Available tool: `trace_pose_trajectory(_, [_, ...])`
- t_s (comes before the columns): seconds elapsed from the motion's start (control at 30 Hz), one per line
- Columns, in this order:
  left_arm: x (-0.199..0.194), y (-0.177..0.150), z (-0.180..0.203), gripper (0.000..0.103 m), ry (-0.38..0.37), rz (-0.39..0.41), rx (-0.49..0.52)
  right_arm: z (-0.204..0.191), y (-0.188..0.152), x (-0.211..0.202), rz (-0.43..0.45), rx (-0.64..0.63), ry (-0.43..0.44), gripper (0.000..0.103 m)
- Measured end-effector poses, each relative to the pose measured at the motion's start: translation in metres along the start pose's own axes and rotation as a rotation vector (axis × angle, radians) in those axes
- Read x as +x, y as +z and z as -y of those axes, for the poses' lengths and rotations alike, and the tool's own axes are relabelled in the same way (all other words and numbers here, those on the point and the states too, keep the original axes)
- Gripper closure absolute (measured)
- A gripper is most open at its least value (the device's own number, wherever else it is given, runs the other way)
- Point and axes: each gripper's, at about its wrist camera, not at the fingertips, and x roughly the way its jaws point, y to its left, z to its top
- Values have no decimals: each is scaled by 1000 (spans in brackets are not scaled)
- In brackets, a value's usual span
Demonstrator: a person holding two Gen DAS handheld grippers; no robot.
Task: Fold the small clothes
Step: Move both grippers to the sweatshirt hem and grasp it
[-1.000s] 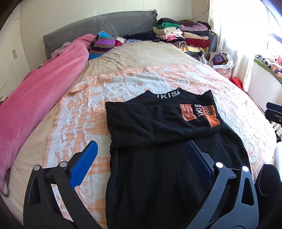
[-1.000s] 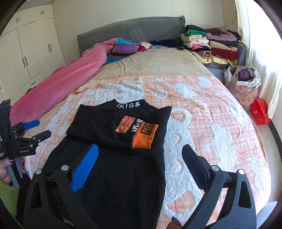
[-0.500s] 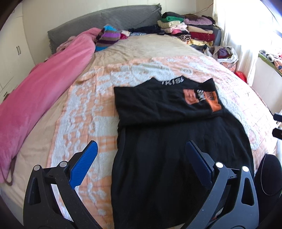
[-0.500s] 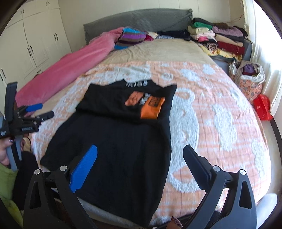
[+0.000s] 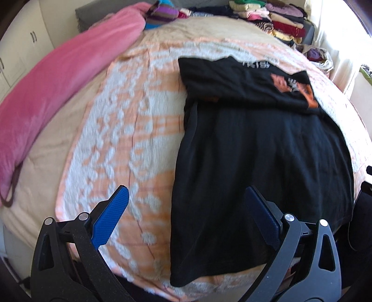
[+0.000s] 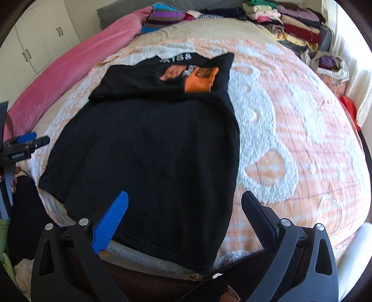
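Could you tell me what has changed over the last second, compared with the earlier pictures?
Both claws have drawn back toward the near edge of the bed: the left claw and the right claw now see the black T-shirt's hanging hem. Nothing was gripped or released; both stay open and empty. The shirt lies as before, its top part folded down, on the orange-and-white blanket.

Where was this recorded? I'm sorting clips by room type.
Most likely a home bedroom: a large bed with a grey headboard, white wardrobe doors alongside, and folded clothes stacked at the far corner.
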Motion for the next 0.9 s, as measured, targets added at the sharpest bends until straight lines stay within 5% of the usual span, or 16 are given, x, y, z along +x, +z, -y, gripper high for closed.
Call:
trace_pose_trajectory(0.5, [41,-23,-2,10,-38,-165,-18,8,-17,55,-232,84,-36,6])
trace_pose_trajectory(0.67, [50,-28,-5,10,-43,-199,-41,15,-18,58,-251,126,-7,7])
trace_pose_trajectory(0.9, [53,-31,-14,10,-80,-208,-96,15,-12,36,-163,116,37,88])
